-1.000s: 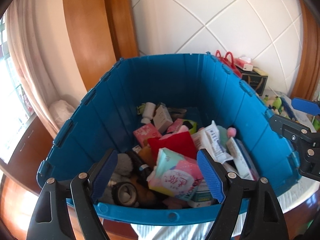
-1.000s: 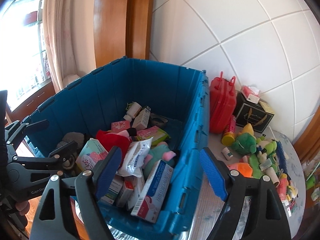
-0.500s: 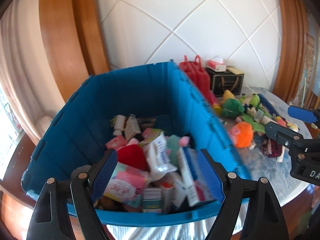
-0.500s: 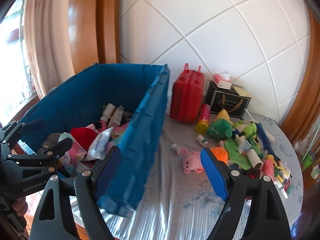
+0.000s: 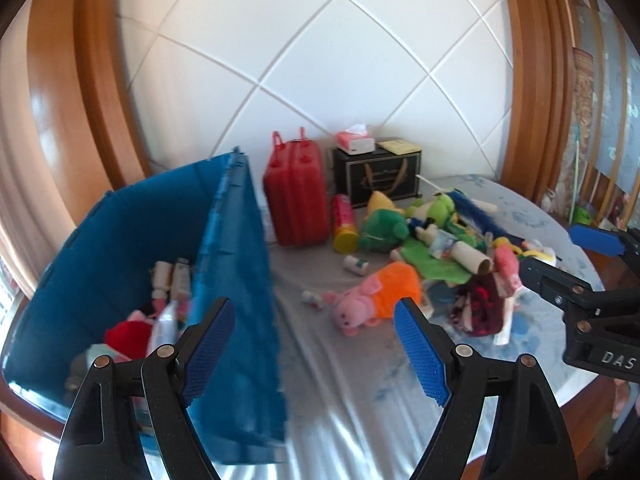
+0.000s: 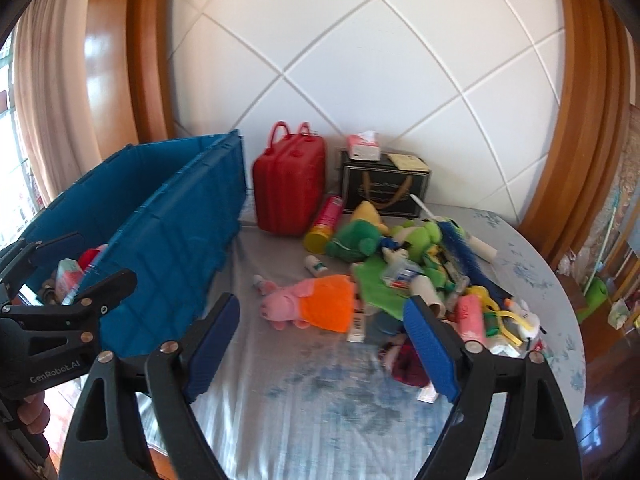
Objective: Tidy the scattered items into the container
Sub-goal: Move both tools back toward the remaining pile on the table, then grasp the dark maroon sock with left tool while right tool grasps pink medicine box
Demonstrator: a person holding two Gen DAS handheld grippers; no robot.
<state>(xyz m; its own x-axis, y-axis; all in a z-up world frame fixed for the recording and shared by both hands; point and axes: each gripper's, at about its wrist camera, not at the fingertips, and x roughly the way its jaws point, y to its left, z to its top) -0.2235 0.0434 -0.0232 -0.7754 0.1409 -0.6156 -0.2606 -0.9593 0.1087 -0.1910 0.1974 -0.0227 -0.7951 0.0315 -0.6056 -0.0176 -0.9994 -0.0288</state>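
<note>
A blue crate (image 5: 236, 280) (image 6: 168, 240) holding several small items stands on the left of the table. My left gripper (image 5: 316, 352) is open and empty, hovering by the crate's right wall. My right gripper (image 6: 320, 344) is open and empty above the tablecloth, short of a pink pig plush in an orange dress (image 5: 376, 300) (image 6: 312, 304). A heap of scattered items lies to the right: green frog plushes (image 6: 356, 240), a cardboard tube (image 6: 428, 290), a pink bottle (image 6: 470, 318), a dark red cloth (image 5: 480, 308).
A red toy suitcase (image 6: 288, 184), a black gift box (image 6: 384, 188) with a tissue pack on it and a red-yellow can (image 6: 322, 226) stand by the tiled wall. The round table's edge (image 6: 576, 320) curves at the right. A small white bottle (image 6: 314, 264) lies near the pig.
Both grippers have swung right, from over the crate's contents to over the table. The scattered heap and the pig plush have come into view. Both stay open.
</note>
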